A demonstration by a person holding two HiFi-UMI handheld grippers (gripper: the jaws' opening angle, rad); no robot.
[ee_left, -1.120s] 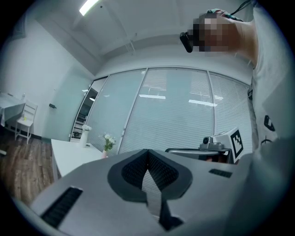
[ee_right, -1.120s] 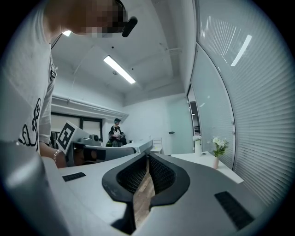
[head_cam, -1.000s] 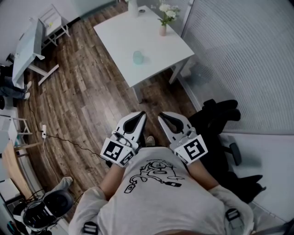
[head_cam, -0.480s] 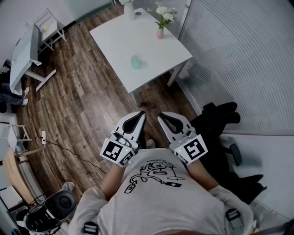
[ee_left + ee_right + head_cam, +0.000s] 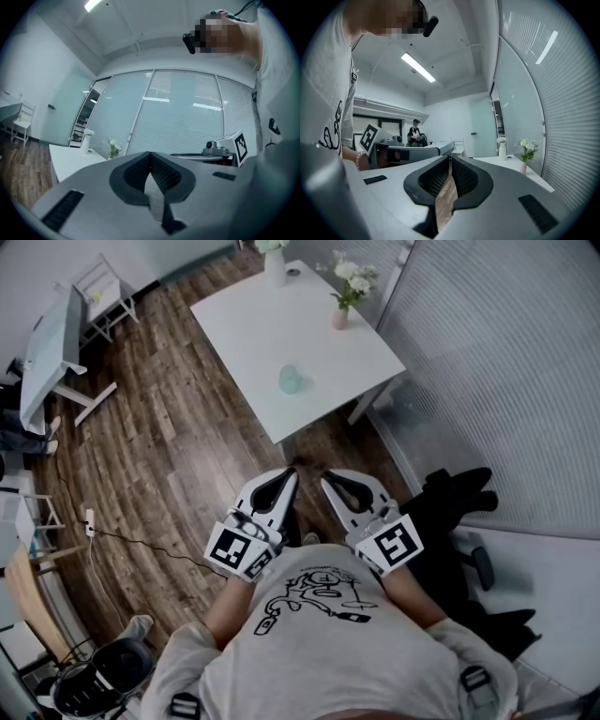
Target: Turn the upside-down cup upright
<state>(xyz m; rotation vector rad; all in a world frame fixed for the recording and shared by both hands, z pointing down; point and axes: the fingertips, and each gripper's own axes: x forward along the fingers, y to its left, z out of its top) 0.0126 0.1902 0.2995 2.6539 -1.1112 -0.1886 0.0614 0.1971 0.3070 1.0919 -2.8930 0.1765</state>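
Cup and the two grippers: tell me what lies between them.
Head view: only bare white table, then wooden floor, between the cup and the left gripper and right gripper, both shut and empty.

Between your left gripper [image 5: 284, 476], your right gripper [image 5: 330, 480] and the white table [image 5: 253, 324] lay a strip of bare wooden floor [image 5: 187, 446], open for a straight approach. The table's near corner pointed toward you. Its top was open on all sides of the cup [image 5: 291, 380]. The pink vase of flowers [image 5: 341, 315] and the white vase [image 5: 274, 264] stood well apart from it, toward the far edges. On your right, the blind-covered glass wall [image 5: 487, 362] ran close along the table, and a black chair [image 5: 455, 507] stood just beside your right arm. A cable [image 5: 141, 538] trailed across the floor on your left.
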